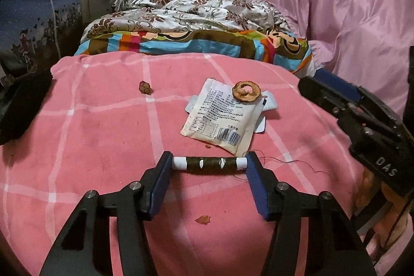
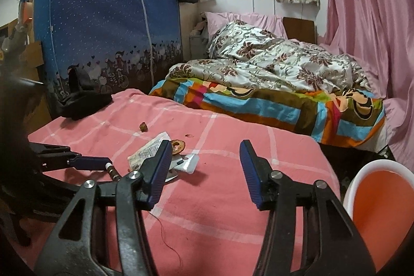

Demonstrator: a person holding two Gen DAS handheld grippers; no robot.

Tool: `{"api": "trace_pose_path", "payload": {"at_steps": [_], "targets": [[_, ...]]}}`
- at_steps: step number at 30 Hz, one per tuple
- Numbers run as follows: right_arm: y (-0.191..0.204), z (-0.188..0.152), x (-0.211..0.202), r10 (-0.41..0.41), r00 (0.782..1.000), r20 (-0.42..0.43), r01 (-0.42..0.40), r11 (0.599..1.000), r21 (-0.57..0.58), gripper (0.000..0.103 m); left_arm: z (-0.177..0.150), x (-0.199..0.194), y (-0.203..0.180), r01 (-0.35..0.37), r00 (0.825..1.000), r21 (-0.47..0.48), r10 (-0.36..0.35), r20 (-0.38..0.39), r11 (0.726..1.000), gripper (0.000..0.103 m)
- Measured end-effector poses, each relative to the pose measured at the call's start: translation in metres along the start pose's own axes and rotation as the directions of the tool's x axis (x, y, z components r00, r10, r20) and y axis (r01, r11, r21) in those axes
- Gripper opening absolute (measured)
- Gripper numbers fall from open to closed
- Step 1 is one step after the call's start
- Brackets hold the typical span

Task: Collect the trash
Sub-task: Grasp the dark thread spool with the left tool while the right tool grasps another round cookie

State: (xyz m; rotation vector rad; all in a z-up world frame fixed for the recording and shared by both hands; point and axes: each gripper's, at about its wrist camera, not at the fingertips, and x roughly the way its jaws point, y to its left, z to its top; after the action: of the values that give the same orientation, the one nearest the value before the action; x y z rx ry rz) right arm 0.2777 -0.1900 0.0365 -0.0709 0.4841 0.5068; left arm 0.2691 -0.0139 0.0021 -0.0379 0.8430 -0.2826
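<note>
Your left gripper [image 1: 211, 166] has its jaws clamped end to end on a thread spool [image 1: 209, 164] — white tube, dark thread wound round the middle — right down at the pink checked blanket [image 1: 103, 146] on the bed. A loose strand of thread [image 1: 289, 162] trails off the spool to the right.

Just beyond the spool lies a white snack packet [image 1: 220, 118] with a barcode, and a dried fruit ring [image 1: 246, 91] sits on its far corner. Another flat white wrapper [image 1: 269, 101] pokes out from under the packet. Further left, well apart from that pile, there's a small brown lump [image 1: 145, 87], and close to your left gripper's base a little orange scrap [image 1: 203, 219] rests on the blanket.

Your right gripper [image 2: 205, 167] hangs over the blanket with its jaws wide apart and nothing between them — from the left camera you see it off to the right of the packet. A bin [image 2: 354, 188] with a white rim and orange inside stands at the right edge of the bed. A crumpled floral quilt [image 2: 271, 64] fills the far end.
</note>
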Motion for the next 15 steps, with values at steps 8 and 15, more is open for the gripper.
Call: {"api": "trace_pose_path", "payload": {"at_steps": [8, 15], "targets": [[0.017, 0.005, 0.030, 0.055, 0.994, -0.089, -0.062, 0.995, -0.075, 0.058, 0.002, -0.022, 0.018, -0.051, 0.995, -0.093, 0.058, 0.076, 0.994, 0.051], [0.030, 0.005, 0.051, 0.054, 0.985, -0.163, -0.075, 0.989, -0.125, 0.052, 0.003, -0.035, 0.030, -0.073, 0.989, -0.163, 0.092, 0.113, 0.984, 0.051]]}}
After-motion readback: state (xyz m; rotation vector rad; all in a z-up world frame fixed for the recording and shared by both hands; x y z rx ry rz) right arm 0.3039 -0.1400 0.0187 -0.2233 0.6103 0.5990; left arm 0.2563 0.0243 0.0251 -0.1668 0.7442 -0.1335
